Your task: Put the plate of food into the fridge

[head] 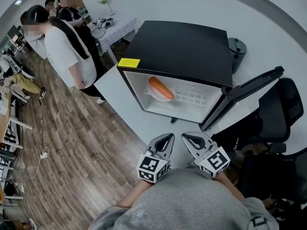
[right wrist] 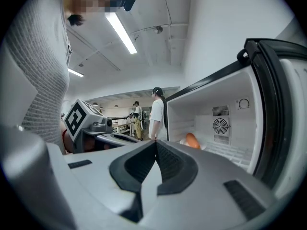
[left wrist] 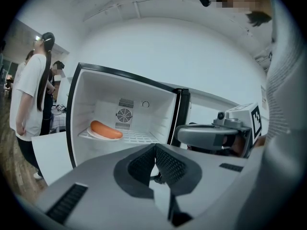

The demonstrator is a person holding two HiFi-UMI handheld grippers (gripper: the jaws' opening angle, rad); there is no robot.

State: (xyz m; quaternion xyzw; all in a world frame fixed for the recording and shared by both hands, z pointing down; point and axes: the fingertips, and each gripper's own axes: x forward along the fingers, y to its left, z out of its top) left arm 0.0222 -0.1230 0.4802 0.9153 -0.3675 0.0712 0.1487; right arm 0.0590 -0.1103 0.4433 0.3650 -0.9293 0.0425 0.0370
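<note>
White tabletop [head: 117,92] is carrying the open fridge [head: 182,51], with the plate of food [head: 160,89] sitting on its shelf, well ahead of both jaw pairs. Jaws of left gripper [head: 168,138] and right gripper [head: 187,138] are pressing together, empty.

Plate of food [head: 160,91] inside open fridge [head: 184,51]

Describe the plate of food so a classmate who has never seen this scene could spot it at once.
Find the small black fridge with its door open on the white table. Inside, on the left of its white grid shelf, lies a white plate; the orange-red sausage on it is the only coloured thing there.
</note>
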